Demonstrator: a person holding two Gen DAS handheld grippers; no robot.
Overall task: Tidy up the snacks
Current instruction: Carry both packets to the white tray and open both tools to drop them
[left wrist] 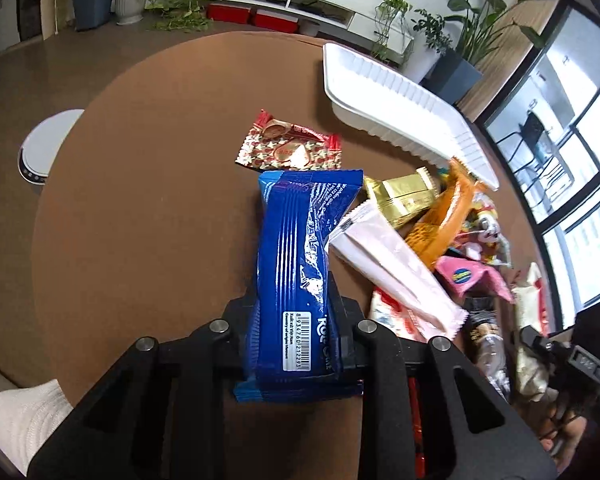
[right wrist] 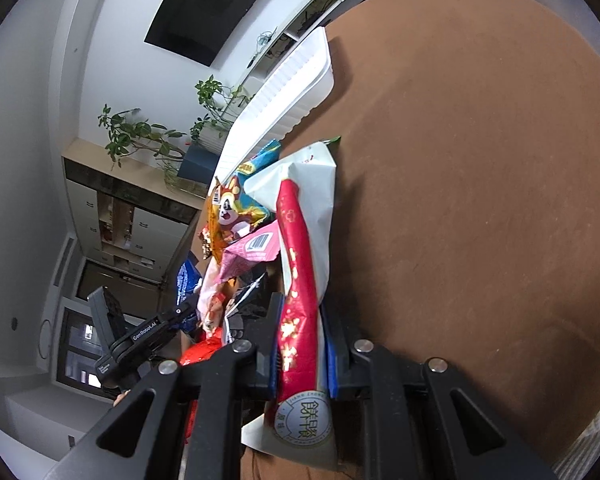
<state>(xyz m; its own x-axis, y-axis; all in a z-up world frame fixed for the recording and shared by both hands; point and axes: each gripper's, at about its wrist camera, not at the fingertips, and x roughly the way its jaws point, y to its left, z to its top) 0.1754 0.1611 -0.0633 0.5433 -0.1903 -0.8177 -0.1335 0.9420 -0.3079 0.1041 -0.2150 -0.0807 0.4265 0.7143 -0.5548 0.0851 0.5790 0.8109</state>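
The blue packet (left wrist: 296, 280) sits clamped between the left gripper (left wrist: 294, 328) fingers. The right gripper (right wrist: 304, 344) pinches a red-and-white packet (right wrist: 304, 280), snack pile (right wrist: 240, 220) left of its fingers.

Blue packet (left wrist: 296, 280) and red-white packet (right wrist: 304, 280) clamped; others heaped beside tray (left wrist: 400, 92).

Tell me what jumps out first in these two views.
In the left wrist view, the glossy blue snack packet clamped in the left gripper fills the centre, over the round brown table. In the right wrist view, the right gripper pinches a red-and-white foil packet. Behind a jumble of colourful wrappers sits a ribbed white plastic tray.
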